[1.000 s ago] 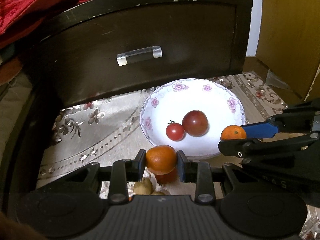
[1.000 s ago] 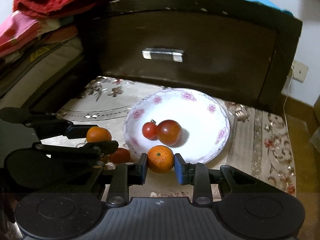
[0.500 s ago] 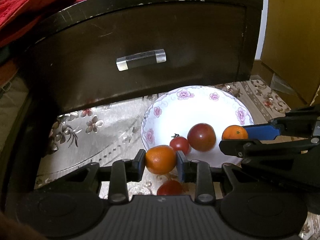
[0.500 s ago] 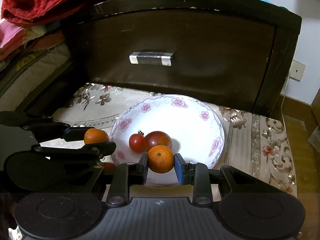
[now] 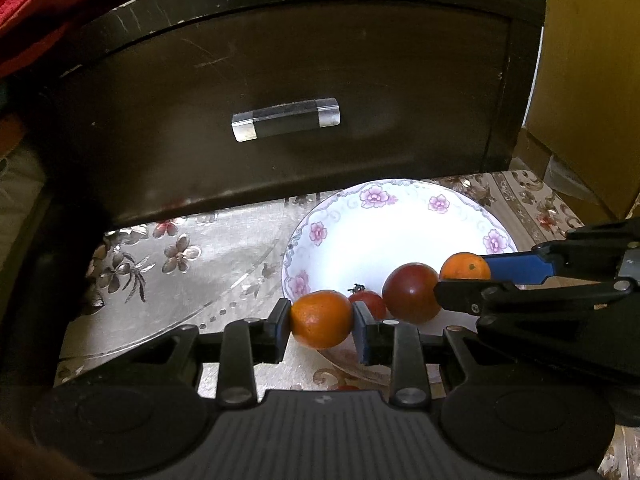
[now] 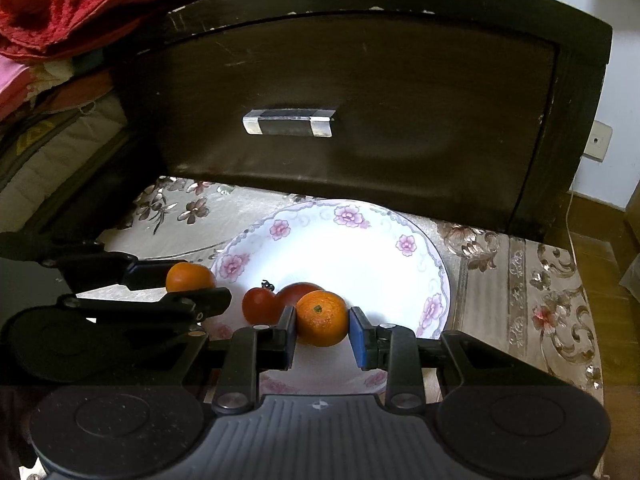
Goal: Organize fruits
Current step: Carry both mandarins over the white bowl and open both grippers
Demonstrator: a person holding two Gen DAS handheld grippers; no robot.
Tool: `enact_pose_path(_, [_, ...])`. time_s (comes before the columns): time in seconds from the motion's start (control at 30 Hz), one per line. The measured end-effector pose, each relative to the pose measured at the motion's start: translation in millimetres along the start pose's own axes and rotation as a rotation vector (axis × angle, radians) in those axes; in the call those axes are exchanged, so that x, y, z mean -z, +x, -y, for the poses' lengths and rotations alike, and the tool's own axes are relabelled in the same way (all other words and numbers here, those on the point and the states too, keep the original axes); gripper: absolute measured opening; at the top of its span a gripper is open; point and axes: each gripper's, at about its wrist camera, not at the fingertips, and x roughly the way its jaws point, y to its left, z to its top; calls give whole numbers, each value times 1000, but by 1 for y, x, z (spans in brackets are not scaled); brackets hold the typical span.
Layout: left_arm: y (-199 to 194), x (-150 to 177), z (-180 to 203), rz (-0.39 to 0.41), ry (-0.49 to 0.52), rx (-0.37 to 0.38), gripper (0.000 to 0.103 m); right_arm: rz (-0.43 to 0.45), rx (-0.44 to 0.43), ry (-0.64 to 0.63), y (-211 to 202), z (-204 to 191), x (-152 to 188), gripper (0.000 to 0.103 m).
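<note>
no legible text, label, brand or number on anything here

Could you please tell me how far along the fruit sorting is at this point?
Done: a cherry tomato and a larger dark tomato lie on the floral plate. In hand: the left gripper and right gripper each clamp an orange over the plate. Left: releasing both; one red fruit shows below the left gripper.

Dark wooden drawer front (image 5: 304, 92) with a clear-ended bar handle (image 5: 285, 119) stands behind the floral-patterned cloth (image 5: 168, 264) over the surface, red fabric (image 6: 80, 4) heaped on top, a wall socket (image 6: 597, 141) at far right.
</note>
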Motion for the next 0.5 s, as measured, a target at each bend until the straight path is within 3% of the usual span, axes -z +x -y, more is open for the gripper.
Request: enact_pose_path(0.5, [13,-4,3,-2,-9,32,37,-7,17,9,12,10,0,27])
